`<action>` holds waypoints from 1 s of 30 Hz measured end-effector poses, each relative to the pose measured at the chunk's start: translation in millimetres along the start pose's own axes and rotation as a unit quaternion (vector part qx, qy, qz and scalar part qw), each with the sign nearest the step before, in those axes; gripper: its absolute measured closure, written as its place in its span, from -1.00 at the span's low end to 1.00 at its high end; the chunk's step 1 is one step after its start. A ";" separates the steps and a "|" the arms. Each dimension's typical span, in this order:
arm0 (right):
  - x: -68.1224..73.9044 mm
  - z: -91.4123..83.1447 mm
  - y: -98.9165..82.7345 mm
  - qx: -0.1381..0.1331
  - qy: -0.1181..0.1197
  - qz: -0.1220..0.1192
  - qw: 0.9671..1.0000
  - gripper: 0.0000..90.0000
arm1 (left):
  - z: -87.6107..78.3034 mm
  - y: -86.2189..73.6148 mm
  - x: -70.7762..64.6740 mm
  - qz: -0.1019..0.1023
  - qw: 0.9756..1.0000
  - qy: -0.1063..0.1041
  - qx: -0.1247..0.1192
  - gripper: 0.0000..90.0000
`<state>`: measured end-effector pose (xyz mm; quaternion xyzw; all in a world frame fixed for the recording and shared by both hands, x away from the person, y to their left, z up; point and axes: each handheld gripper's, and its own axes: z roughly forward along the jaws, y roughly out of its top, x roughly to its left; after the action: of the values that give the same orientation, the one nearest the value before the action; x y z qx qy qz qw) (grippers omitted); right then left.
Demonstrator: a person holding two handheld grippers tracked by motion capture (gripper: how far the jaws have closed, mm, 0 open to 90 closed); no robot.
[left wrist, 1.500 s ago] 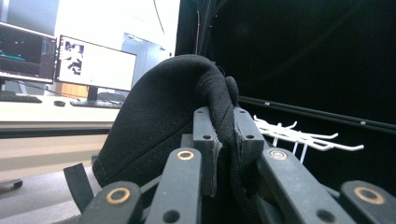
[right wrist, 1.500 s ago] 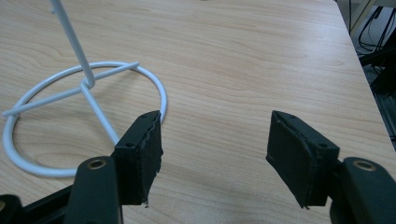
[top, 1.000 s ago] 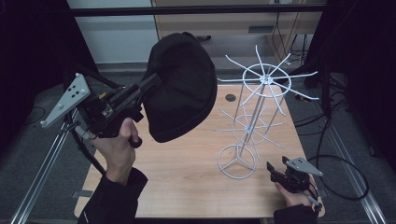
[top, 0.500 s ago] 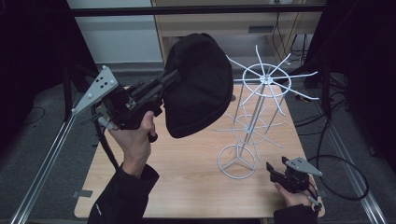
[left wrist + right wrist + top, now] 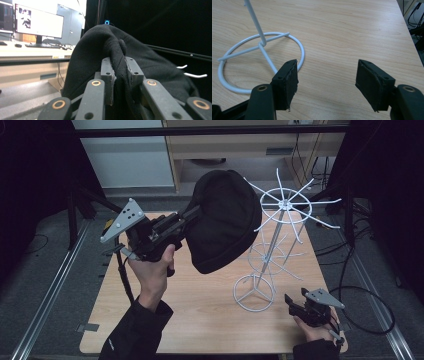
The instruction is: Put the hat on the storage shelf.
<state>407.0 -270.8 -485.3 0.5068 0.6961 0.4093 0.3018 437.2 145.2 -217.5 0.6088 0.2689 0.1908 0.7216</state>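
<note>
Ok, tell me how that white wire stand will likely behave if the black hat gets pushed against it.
The white wire stand looks thin and light, so it would probably slide or tip under a sideways push. Its ring base sits flat on the table, which should help a little. The black knit hat sags from the left tongs, so it is likely soft and pushes only gently.

High view overhead, facing forward-down; tongs cameras close; white stand (image 5: 270,250) base (image 5: 262,62) shared.
</note>
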 end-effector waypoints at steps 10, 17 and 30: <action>0.1 0.9 -0.3 0.001 -0.001 -0.004 1.000 -0.27 | 6.5 -33.6 10.2 0.000 0.998 0.012 0.057 0.61; 0.2 1.3 -0.5 0.001 0.001 -0.004 1.000 -0.28 | 16.4 -54.6 10.3 0.008 0.995 0.012 0.096 0.62; 0.3 1.6 -0.7 0.002 0.001 -0.006 1.000 -0.29 | 12.7 -65.5 10.4 0.021 0.995 0.005 0.100 0.19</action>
<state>407.9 -270.2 -486.8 0.5030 0.7004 0.4061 0.3024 449.8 129.4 -281.9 0.6827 0.2777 0.1808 0.6512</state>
